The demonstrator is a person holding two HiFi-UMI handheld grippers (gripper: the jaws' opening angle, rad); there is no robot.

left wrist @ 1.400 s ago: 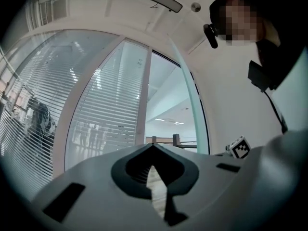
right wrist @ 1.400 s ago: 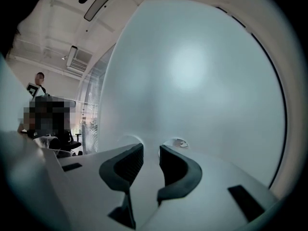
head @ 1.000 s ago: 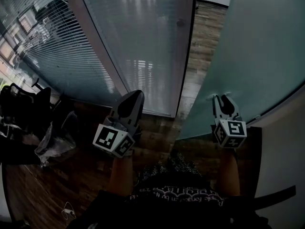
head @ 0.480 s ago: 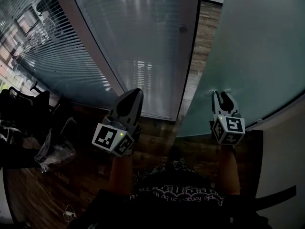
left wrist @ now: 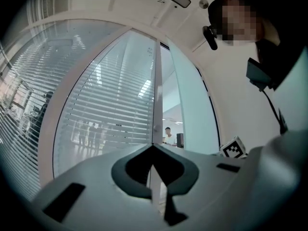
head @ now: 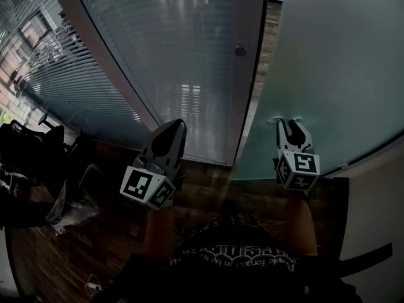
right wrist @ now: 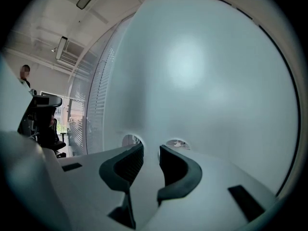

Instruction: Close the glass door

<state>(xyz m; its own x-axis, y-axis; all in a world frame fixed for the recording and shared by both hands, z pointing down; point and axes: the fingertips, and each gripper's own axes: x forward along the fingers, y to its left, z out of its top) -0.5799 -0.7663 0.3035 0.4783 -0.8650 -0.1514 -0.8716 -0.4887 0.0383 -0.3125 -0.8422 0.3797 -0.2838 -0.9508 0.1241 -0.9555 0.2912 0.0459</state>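
The frosted glass door (head: 334, 68) stands ajar on the right, angled off the fixed glass wall (head: 170, 55) with slatted blinds on the left. A narrow strip of wooden floor (head: 264, 43) shows in the gap between them, running to the far side. The right tool (head: 288, 122) points at the near, lower part of the door. Its tips are right at the frosted surface, and its jaws are a narrow slit apart with nothing between them. The left tool (head: 175, 126) is held up before the glass wall, near that wall's right edge, with its jaws pressed together and empty.
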